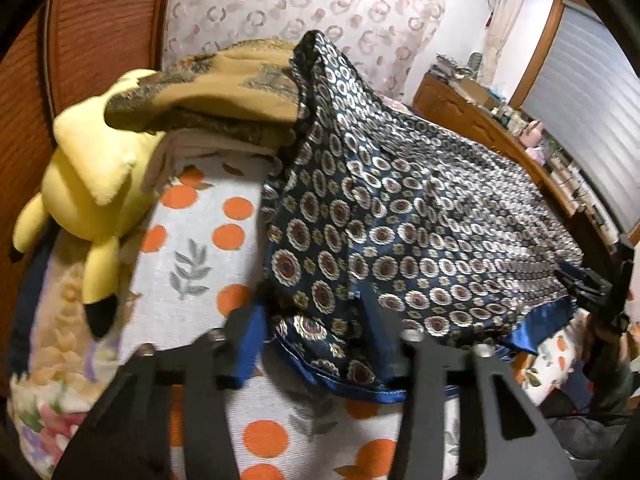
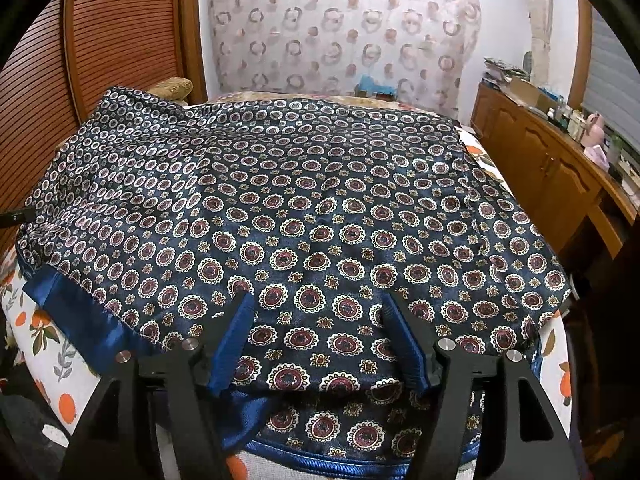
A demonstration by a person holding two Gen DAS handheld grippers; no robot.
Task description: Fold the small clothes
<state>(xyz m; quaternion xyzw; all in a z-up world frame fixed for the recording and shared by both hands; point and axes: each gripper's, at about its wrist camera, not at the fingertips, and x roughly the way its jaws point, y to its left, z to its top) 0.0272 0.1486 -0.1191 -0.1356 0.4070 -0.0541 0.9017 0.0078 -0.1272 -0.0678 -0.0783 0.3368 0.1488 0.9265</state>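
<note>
Now | L fingers (image 1: 308, 320) narrow, straddling scarf (image 2: 320, 200) hem | R fingers (image 2: 316, 312) wide over hem

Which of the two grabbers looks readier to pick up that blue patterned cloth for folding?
Probably the left gripper: its fingers straddle a bunched corner of the patterned cloth. The right gripper is open over flat fabric with no edge between its fingers.

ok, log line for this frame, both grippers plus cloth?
left gripper: around scarf corner, grip unclear | right gripper: open over scarf's near edge | scarf: spread on bed
</note>
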